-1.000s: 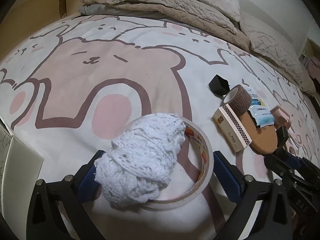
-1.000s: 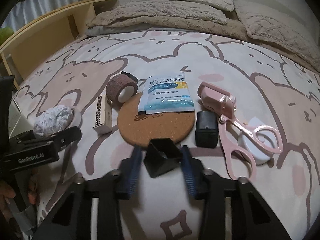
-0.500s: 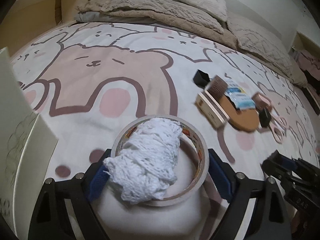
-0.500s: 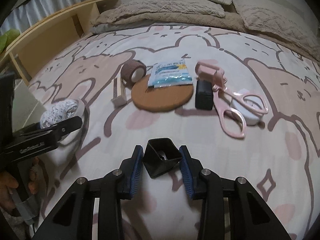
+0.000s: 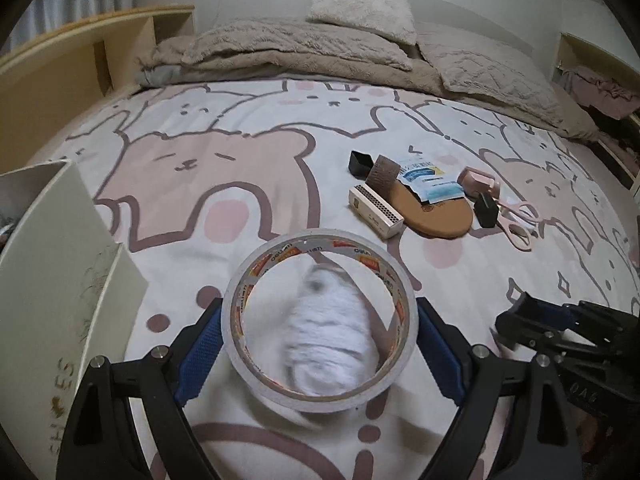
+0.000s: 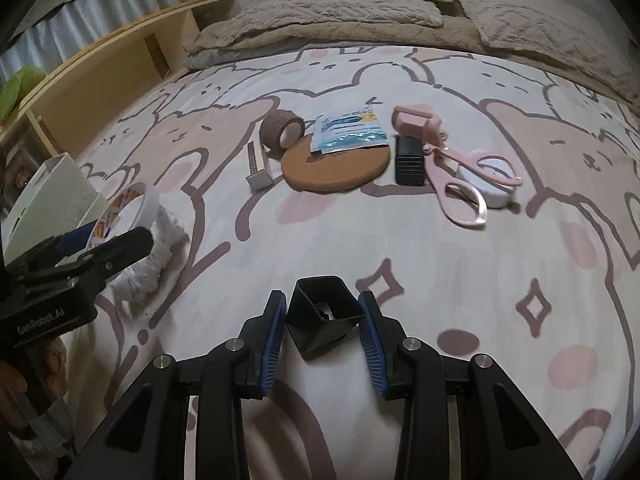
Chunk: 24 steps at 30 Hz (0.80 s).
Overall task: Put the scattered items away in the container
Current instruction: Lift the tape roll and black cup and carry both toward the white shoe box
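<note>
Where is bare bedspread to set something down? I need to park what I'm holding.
Free: the wide stretch between the tape roll and the cork mat, and the bear print left of the small box. Crowded: around the mat, up to the pink scissors.

White bedspread (image 5: 256, 216) with pink bears, cork-brown coaster (image 6: 336, 164), pink scissors (image 6: 460, 184), white knit bundle (image 5: 328, 340), black cup (image 6: 322, 314).
</note>
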{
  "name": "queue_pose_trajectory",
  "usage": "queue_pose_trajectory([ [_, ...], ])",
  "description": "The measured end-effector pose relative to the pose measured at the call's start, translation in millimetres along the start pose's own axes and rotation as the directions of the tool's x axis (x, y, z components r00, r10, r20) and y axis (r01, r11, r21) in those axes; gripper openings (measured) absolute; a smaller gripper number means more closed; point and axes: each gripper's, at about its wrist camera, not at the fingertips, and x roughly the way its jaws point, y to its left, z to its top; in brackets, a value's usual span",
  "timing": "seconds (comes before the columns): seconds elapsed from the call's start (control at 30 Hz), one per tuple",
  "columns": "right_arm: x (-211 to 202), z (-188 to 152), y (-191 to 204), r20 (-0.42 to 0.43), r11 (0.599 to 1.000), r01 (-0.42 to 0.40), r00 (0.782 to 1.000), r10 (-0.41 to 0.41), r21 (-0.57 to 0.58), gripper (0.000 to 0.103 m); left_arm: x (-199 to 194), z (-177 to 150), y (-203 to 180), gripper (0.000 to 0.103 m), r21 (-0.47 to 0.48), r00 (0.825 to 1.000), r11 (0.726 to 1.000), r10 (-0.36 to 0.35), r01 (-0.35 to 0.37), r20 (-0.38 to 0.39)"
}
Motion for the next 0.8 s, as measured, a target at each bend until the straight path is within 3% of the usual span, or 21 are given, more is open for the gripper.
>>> queue_pose_trajectory([
  [0.2,-16,-7,-6,0.029,0.999,-0.003,1.0,0.002,0.039,0.038,-13,-4,-3,0.09,-0.002,1.0,1.0,-0.011,0.011,0.01],
  [0.8,-70,-29,12,0.106,1.0,0.007,0.994,-0.008,0.008,0.038,-63,-26,-10,0.09,-0.022,0.998,0.999,-0.033,0.034,0.058],
])
